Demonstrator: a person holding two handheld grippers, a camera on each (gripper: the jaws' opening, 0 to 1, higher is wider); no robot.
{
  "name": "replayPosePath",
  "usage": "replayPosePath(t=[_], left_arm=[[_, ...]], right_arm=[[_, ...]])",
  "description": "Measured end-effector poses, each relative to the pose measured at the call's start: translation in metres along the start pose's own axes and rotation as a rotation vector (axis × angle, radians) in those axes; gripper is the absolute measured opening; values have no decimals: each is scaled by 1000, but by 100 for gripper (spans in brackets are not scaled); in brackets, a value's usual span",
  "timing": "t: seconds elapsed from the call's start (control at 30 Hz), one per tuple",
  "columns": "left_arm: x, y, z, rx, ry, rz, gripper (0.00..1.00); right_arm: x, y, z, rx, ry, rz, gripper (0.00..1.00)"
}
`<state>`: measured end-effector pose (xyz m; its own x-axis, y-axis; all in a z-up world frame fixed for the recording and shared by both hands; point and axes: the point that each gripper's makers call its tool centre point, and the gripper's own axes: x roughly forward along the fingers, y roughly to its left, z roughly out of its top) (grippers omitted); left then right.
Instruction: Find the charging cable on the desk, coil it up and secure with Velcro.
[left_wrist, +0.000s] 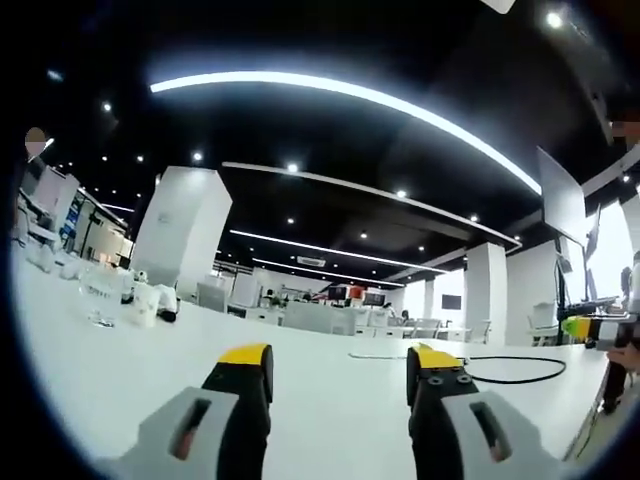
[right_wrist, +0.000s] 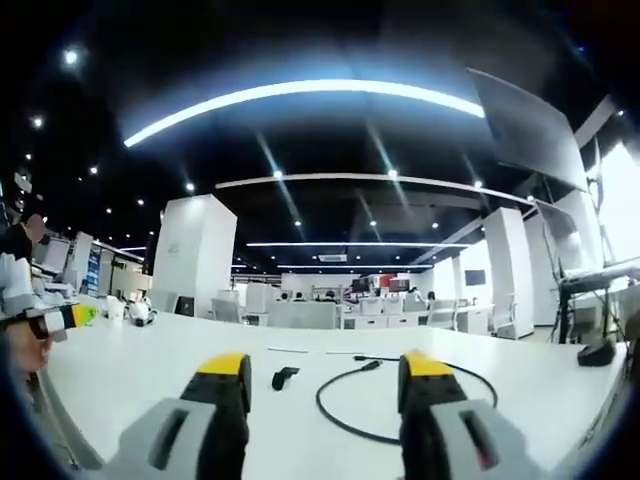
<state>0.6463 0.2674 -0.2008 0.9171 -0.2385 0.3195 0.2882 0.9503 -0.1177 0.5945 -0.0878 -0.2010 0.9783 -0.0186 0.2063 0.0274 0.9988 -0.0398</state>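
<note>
A black charging cable (right_wrist: 345, 405) lies in a loose loop on the white desk (right_wrist: 130, 370), with one plug end (right_wrist: 370, 366) pointing away from me. It sits just ahead of and between the jaws of my right gripper (right_wrist: 323, 366), which is open and holds nothing. To the cable's left lies a short black Velcro strap (right_wrist: 284, 378). In the left gripper view the cable (left_wrist: 515, 372) lies to the right of my open, empty left gripper (left_wrist: 340, 358). Each gripper shows at the edge of the other's view: the right gripper (left_wrist: 597, 328) and the left gripper (right_wrist: 55, 318).
Several white cups and small items (left_wrist: 130, 295) stand on the desk at the far left. A monitor (left_wrist: 562, 200) rises at the right edge, and a small dark object (right_wrist: 600, 352) sits at the desk's right end. An office with more desks lies behind.
</note>
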Motion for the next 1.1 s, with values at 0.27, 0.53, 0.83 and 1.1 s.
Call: replayPosePath(t=[0.27, 0.53, 0.83, 1.1], left_arm=[[34, -15, -13, -17, 20, -57, 53], [62, -25, -18, 23, 61, -133, 53], [109, -79, -1, 55, 87, -351, 52], [160, -162, -26, 93, 184, -568, 51]], right_arm=[[21, -10, -12, 1, 17, -4, 59], [54, -18, -17, 59, 9, -3, 55], [90, -14, 5, 25, -25, 54, 54], [93, -34, 11, 26, -45, 49, 53]])
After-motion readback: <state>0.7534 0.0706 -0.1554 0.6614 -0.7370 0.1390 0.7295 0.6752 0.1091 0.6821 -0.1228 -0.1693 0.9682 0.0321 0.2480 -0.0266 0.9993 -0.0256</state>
